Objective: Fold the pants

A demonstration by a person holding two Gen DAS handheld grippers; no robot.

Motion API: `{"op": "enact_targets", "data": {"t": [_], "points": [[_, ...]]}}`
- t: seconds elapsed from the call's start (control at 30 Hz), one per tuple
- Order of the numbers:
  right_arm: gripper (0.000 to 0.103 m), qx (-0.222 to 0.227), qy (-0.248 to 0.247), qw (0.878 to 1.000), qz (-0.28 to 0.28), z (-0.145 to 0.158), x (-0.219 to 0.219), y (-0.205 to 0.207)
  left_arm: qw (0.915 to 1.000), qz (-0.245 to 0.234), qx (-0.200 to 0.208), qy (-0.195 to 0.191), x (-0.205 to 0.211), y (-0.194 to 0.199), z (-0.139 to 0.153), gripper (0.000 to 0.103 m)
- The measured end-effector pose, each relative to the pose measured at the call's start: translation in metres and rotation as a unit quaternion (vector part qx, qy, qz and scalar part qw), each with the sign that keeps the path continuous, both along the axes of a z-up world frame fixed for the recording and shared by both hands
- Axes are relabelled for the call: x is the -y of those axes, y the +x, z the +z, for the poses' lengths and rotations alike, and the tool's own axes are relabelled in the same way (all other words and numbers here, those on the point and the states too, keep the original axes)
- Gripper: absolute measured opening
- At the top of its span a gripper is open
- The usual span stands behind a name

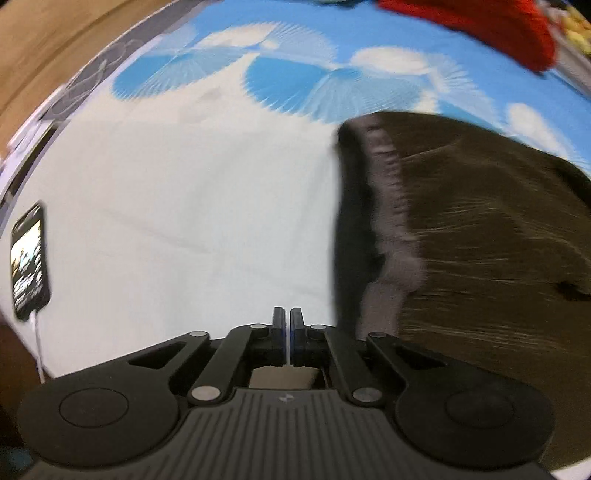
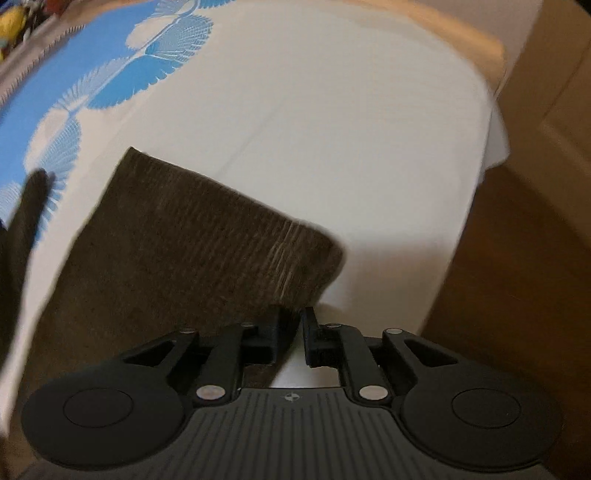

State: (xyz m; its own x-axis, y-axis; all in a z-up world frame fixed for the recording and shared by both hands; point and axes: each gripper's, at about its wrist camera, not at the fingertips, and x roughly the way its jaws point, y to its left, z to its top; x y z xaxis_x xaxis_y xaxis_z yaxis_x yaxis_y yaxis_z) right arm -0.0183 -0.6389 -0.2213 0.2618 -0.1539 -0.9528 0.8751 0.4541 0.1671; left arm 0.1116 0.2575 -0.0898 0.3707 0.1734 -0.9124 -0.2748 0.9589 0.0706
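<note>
L gripper (image 1: 287, 317) jaws pressed together, nothing between, over white part of bedsheet (image 1: 184, 206). Brown corduroy pants (image 1: 480, 236) lie folded on sheet just right of it, grey waistband lining showing. R gripper (image 2: 293, 319) jaws slightly apart, empty, at pants' (image 2: 192, 243) near corner by hem. Phone (image 1: 29, 258) w/ cable at left edge, red cloth (image 1: 491, 26) top right

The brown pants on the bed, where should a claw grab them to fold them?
Probably the waistband edge of the brown pants, coming from the bare white sheet side. That edge lies exposed and looks thick, giving the pads something to pinch.
</note>
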Motion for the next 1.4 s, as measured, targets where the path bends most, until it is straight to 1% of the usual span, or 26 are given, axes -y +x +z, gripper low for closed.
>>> {"op": "enact_targets", "data": {"t": [0.07,0.13,0.2,0.23,0.3,0.37,0.43,0.5,0.53,0.6,0.67,0.73,0.77,0.8,0.87,0.9,0.97,1.03,1.07,1.13,1.17,1.23,1.27,1.3,1.37,1.4], "points": [[0.026,0.006,-0.046,0.999,-0.007,0.014,0.0,0.002,0.999,-0.04,0.01,-0.016,0.014,0.003,0.002,0.01],[0.03,0.026,-0.095,0.995,-0.008,0.029,-0.001,0.007,0.9964,-0.071,0.008,-0.046,0.027,0.004,-0.003,0.019],[0.034,0.068,-0.123,0.99,0.004,0.043,-0.006,0.012,0.9926,-0.102,-0.001,-0.067,0.039,0.009,-0.007,0.027],[0.034,0.09,-0.128,0.987,0.019,0.049,-0.01,0.017,0.9911,-0.115,-0.008,-0.067,0.045,0.01,-0.01,0.028],[0.035,0.123,-0.133,0.982,0.054,0.055,-0.02,0.027,0.9886,-0.136,-0.036,-0.053,0.055,0.01,-0.024,0.028],[0.036,0.148,-0.134,0.976,0.091,0.06,-0.03,0.039,0.9853,-0.138,-0.097,-0.023,0.056,0.011,-0.047,0.023],[0.037,0.166,-0.123,0.971,0.121,0.06,-0.038,0.051,0.9824,-0.15,-0.112,-0.01,0.06,0.011,-0.052,0.023],[0.037,0.177,-0.109,0.967,0.147,0.061,-0.045,0.064,0.9835,-0.136,-0.119,0.002,0.066,0.015,-0.049,0.023],[0.037,0.18,-0.104,0.965,0.158,0.061,-0.05,0.069,0.9834,-0.141,-0.113,0.018,0.072,0.017,-0.045,0.023],[0.037,0.182,-0.101,0.962,0.179,0.061,-0.059,0.08,0.9829,-0.157,-0.074,0.063,0.088,0.021,-0.03,0.025],[0.037,0.189,-0.099,0.958,0.19,0.063,-0.067,0.092,0.9848,-0.153,-0.028,0.077,0.101,0.027,-0.012,0.025],[0.028,0.205,-0.089,0.955,0.196,0.065,-0.073,0.102,0.9877,-0.145,0.018,0.055,0.115,0.036,0.005,0.025],[0.014,0.216,-0.081,0.953,0.196,0.066,-0.075,0.107,0.9881,-0.143,0.039,0.043,0.124,0.041,0.014,0.024],[0.005,0.227,-0.072,0.952,0.194,0.067,-0.08,0.112,0.9878,-0.141,0.058,0.032,0.134,0.044,0.021,0.022],[0.005,0.244,-0.062,0.95,0.183,0.067,-0.082,0.127,0.9851,-0.145,0.091,0.009,0.161,0.05,0.033,0.013],[0.005,0.253,-0.056,0.95,0.175,0.067,-0.083,0.132,0.984,-0.149,0.097,-0.011,0.176,0.055,0.037,0.011],[0.006,0.268,-0.038,0.95,0.158,0.064,-0.082,0.143,0.982,-0.158,0.088,-0.055,0.211,0.073,0.041,0.011],[0.009,0.274,-0.012,0.952,0.137,0.057,-0.08,0.157,0.9771,-0.189,0.082,-0.053,0.256,0.095,0.046,0.011],[0.009,0.277,0.002,0.952,0.126,0.053,-0.079,0.164,0.9723,-0.211,0.088,-0.049,0.282,0.104,0.049,0.011],[0.009,0.276,0.019,0.955,0.108,0.045,-0.079,0.175,0.9631,-0.242,0.099,-0.061,0.317,0.116,0.046,0.012],[0.011,0.272,0.024,0.957,0.102,0.041,-0.08,0.181,0.957,-0.259,0.109,-0.072,0.334,0.12,0.039,0.012],[0.024,0.266,0.034,0.959,0.096,0.031,-0.081,0.194,0.9505,-0.278,0.108,-0.087,0.353,0.121,0.017,0.012],[0.033,0.263,0.038,0.96,0.092,0.026,-0.08,0.2,0.9519,-0.281,0.085,-0.087,0.363,0.124,0.004,0.012],[0.038,0.257,0.039,0.962,0.086,0.021,-0.079,0.205,0.9524,-0.285,0.068,-0.085,0.374,0.129,-0.008,0.013],[0.04,0.249,0.037,0.965,0.076,0.011,-0.075,0.216,0.9466,-0.307,0.062,-0.077,0.388,0.139,-0.018,0.02],[0.04,0.244,0.037,0.966,0.073,0.005,-0.072,0.222,0.9443,-0.316,0.064,-0.068,0.394,0.143,-0.023,0.03]]}}
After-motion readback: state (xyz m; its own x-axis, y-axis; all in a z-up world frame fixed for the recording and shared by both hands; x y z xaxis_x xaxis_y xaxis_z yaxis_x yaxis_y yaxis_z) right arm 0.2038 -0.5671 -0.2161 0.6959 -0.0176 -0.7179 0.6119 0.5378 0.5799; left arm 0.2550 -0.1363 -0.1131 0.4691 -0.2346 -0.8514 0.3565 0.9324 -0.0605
